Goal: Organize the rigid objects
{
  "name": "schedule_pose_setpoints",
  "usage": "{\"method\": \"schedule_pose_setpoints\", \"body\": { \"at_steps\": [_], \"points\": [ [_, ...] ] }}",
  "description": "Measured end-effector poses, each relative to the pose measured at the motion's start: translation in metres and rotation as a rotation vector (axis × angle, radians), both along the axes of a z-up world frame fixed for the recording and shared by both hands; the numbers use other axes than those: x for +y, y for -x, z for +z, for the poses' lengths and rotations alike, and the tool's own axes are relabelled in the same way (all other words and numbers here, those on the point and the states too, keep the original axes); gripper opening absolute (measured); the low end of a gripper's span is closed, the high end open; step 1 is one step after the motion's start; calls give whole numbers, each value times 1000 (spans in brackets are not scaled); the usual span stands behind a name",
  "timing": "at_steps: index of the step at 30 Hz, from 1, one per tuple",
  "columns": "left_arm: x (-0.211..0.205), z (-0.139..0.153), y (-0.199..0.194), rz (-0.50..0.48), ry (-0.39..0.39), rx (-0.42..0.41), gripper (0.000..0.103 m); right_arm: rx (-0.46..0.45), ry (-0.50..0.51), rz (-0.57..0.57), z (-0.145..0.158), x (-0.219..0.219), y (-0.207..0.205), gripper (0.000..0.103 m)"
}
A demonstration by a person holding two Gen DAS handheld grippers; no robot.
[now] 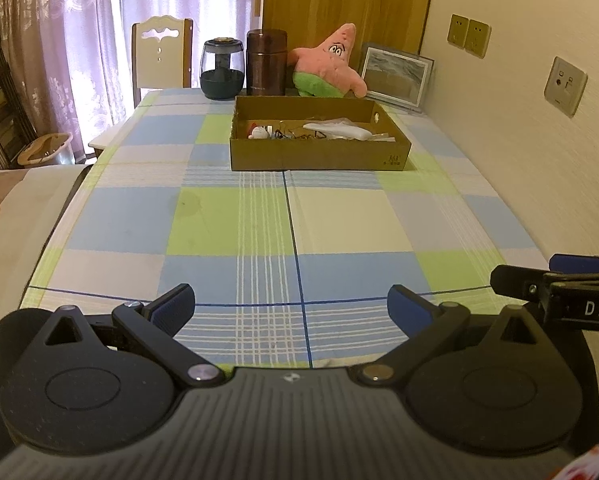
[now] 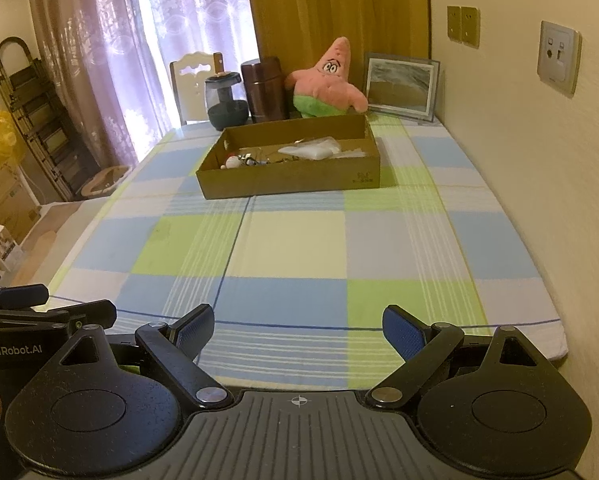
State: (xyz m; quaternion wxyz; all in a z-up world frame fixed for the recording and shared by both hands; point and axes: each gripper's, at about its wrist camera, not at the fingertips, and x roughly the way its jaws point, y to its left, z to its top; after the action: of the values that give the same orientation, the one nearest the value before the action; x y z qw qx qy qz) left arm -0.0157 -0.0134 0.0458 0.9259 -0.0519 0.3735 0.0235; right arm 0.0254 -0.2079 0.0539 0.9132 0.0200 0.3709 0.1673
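While both grippers hang over the near edge of the checked tablecloth (image 1: 331,216), the left gripper (image 1: 291,304) and right gripper (image 2: 299,330) stand with jaws wide apart, holding nothing; beyond them the cardboard box (image 1: 319,156) holds small objects (image 1: 339,130), a pink plush star (image 1: 327,64) just behind it

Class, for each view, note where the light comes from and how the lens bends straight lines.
Left wrist view: daylight glows through the lilac lace curtains; the checked tablecloth bulges barrel-like. Right wrist view: the same backlight; the cream wall curves at the edge.
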Motion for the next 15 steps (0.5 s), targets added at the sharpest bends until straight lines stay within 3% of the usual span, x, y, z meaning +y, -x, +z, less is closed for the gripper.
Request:
{"method": "schedule_pose_setpoints", "body": {
  "at_steps": [15],
  "points": [
    [1, -3, -3, -7, 13, 11, 101, 2, 3, -2, -1, -1, -1, 88]
  ]
}}
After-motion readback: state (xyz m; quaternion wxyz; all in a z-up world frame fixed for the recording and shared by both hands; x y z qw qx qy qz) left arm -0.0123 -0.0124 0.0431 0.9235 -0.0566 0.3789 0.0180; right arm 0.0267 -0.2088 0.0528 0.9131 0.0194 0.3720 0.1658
